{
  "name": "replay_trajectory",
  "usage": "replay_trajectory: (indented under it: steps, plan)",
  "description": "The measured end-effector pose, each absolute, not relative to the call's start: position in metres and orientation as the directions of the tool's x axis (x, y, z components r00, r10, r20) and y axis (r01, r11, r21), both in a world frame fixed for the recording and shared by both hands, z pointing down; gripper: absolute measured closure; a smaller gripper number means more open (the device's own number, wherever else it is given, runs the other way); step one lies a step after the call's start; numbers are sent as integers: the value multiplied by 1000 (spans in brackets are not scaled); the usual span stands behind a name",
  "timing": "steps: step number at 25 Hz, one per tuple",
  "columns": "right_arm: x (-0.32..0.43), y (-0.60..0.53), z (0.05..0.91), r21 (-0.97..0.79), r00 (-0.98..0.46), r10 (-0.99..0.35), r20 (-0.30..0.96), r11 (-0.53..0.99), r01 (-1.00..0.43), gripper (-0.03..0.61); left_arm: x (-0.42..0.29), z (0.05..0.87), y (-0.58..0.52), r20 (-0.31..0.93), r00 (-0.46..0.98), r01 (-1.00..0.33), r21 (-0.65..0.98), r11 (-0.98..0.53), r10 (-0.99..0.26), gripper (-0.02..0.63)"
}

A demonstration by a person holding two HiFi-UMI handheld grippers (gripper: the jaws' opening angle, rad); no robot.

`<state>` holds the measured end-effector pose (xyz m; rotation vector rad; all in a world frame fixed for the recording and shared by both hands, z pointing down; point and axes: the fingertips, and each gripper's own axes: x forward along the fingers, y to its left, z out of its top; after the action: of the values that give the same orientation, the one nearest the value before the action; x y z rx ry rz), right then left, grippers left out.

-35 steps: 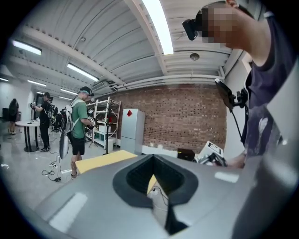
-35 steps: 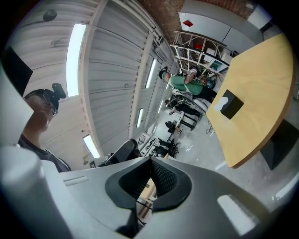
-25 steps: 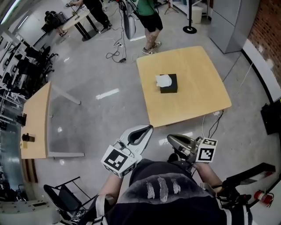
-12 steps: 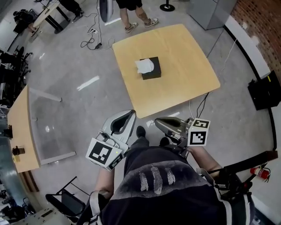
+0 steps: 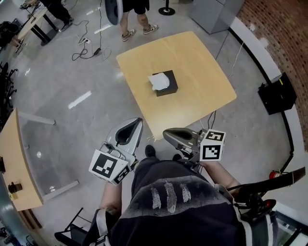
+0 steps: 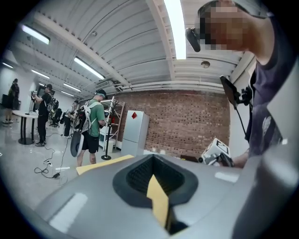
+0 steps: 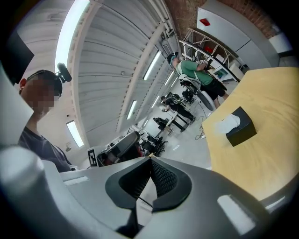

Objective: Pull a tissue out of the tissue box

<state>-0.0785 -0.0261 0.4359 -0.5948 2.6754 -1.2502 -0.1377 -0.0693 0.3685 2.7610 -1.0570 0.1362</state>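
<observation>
The tissue box (image 5: 167, 82) stands alone on the wooden table (image 5: 202, 91), with bare top on every side of the box, widest to its right and on its near side. Beyond the box, past the table's far edge, a standing person (image 5: 136, 14) and floor cables (image 5: 91, 49) take up the floor

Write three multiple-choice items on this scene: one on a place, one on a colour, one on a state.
1. Where is the tissue box?
A) on the floor
B) on the wooden table
C) on a chair

2. What colour is the tissue box?
A) white
B) red
C) black

3. How is the left gripper?
A) shut on the tissue box
B) shut and empty
C) wide open

Answers:
1 B, it sits near the middle of the table.
2 C, its sides are black under the white tissue.
3 B, its fingers meet at the tips with nothing between them.
</observation>
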Motion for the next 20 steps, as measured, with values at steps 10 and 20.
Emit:
replay_trajectory:
  steps: [10, 20]
  plan:
    - [-112, -54, 439, -737, -873, -473, 116, 548, -395, 594, -171, 374, -109, 112, 798, -603, 177, -778, -593, 612]
    - [-110, -67, 447, -756, -846, -517, 128, 502, -421, 594, -168, 381, -128, 132, 818, -575, 196, -794, -560, 612]
